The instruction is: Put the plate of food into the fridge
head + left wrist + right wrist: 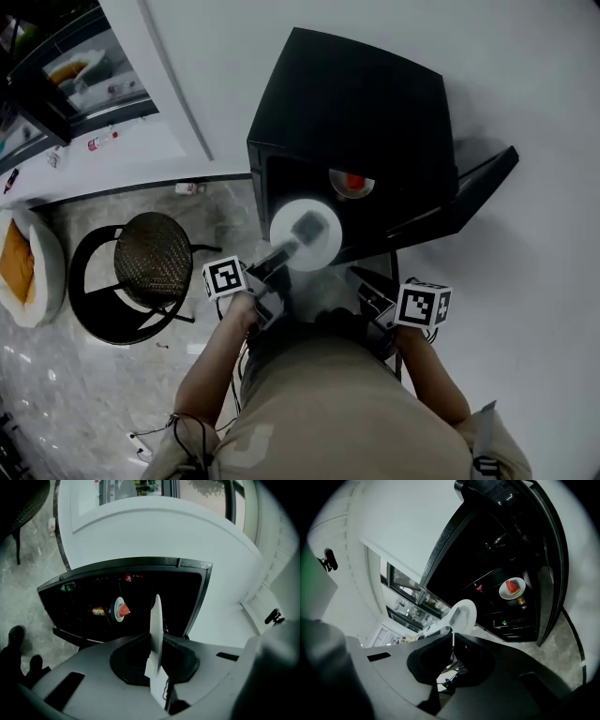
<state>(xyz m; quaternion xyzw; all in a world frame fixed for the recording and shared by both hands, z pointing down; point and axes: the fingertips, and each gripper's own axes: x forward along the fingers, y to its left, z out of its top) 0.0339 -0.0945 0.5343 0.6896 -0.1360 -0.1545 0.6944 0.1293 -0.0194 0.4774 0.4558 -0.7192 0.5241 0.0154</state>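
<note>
- Plate of food [319, 251]: pinched at its near rim by left claw [278, 253], carried flat in the air just before the open fridge [356, 112].
- Right claw [453, 637]: closed on nothing, near the plate.
- Likely stiff, breakable and slick-glazed; the one-sided rim hold invites tipping, so best kept level.
- Inside the fridge: another plate [504, 592] with red food [513, 586].

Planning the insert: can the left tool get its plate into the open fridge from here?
Probably yes. The fridge door stands open, the left tool holds the plate just in front of the opening, and nothing shows between them.
</note>
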